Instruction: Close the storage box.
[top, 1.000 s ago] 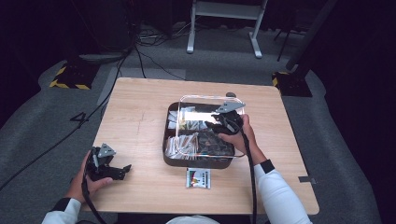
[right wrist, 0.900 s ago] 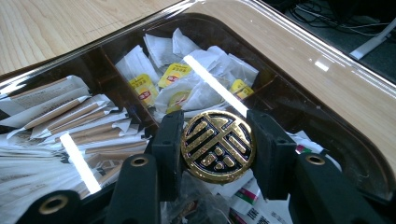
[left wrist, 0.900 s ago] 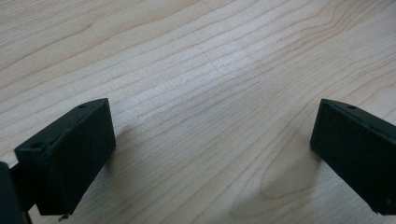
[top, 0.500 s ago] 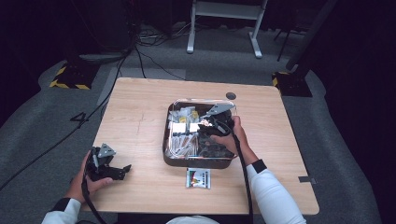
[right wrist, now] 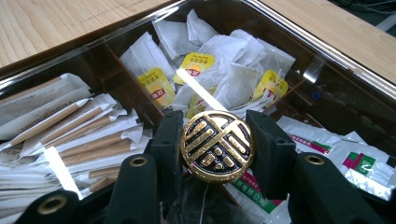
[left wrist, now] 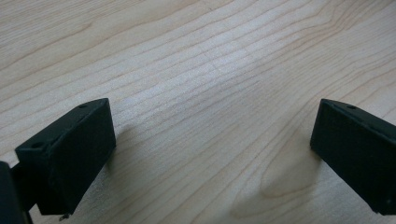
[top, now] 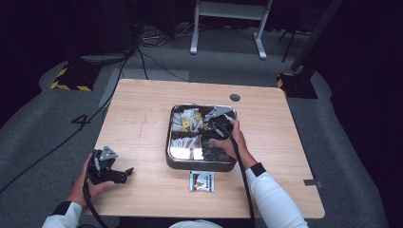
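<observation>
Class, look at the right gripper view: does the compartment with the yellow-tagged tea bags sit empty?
No, that compartment of the box holds a heap of white tea bags with yellow tags.

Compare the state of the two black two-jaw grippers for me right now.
The right gripper is over the dark compartmented box, its jaws closed on the round gold-patterned knob of the clear lid. The left gripper sits apart from the box on the bare wooden table, its jaws spread wide with nothing between them. Both are black and hand-held.
</observation>
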Available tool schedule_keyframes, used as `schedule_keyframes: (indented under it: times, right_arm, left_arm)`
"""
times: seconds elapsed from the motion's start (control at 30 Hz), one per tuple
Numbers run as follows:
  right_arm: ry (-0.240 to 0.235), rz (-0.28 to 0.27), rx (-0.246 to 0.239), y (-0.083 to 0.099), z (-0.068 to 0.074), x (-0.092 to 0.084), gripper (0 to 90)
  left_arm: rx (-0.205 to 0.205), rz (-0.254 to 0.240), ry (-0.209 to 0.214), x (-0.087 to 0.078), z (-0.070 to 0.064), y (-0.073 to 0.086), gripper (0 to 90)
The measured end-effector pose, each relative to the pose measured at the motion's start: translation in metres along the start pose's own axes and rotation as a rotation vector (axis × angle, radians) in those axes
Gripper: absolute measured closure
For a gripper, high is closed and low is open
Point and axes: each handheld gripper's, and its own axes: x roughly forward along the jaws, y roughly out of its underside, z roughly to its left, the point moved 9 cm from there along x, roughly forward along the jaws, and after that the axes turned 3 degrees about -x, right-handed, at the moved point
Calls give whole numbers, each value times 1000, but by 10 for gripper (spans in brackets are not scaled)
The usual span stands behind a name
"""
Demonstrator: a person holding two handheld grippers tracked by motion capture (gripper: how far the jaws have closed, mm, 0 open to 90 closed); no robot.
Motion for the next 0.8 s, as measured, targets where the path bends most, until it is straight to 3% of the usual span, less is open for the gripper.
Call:
schedule_keyframes:
  times: [0.4,0.8]
  right_arm:
    - [-16,1,17,1,4,5,592]
    - [-22,-4,-5,1,4,5,581]
  left_arm:
    - [2,0,-1,0,0,0,3]
    - [2,3,1,0,0,1,3]
